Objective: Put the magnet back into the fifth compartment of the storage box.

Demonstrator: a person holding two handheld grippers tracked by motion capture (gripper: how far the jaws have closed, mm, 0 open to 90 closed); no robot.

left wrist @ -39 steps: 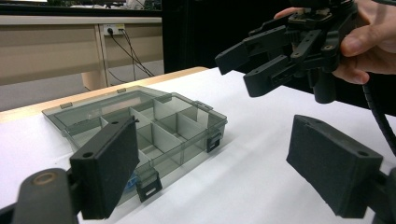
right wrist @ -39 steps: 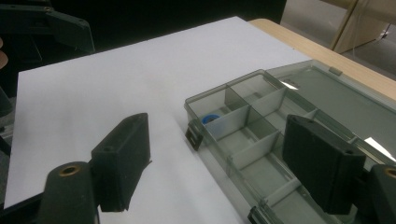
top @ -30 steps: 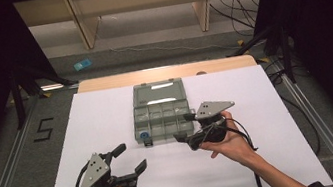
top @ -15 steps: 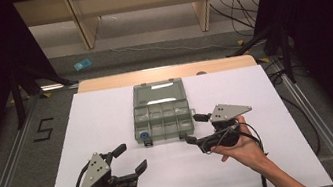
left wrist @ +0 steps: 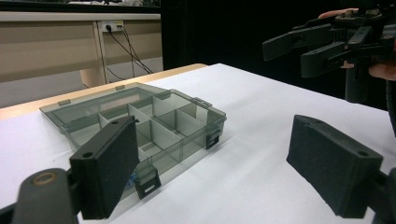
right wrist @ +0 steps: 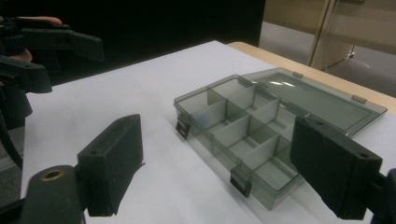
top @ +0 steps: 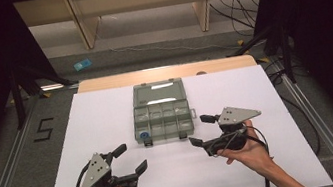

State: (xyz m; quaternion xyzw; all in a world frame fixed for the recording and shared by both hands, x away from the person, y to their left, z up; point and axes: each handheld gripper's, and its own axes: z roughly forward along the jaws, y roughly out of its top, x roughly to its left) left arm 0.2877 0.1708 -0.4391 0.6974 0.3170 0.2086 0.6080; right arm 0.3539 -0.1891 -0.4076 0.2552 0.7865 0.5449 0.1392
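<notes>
A smoky clear compartment box (top: 162,117) lies in the middle of the white sheet, its lid folded flat behind it. A small blue object (top: 144,135) sits in its front left compartment. My left gripper (top: 130,158) rests open at the front left, pointing toward the box (left wrist: 154,116), with nothing between its black pads (left wrist: 105,172). My right gripper (top: 200,129) hovers just right of the box's front right corner; its jaws have just been opening and nothing is between them. In the right gripper view the box (right wrist: 261,126) lies ahead between the pads (right wrist: 334,168). Each gripper's camera also catches the other gripper (left wrist: 299,51), (right wrist: 65,63).
The white sheet (top: 277,167) covers a wooden table whose far edge (top: 102,83) shows beyond it. Cables trail off the right side (top: 305,117). On the floor are a "5" mark (top: 43,129) and a small blue item (top: 82,65). Dark stands flank the table.
My right gripper has drawn away from the box's front right corner, moving right and slightly toward the person, and its jaws have spread wider. The left gripper and box have stayed put.
</notes>
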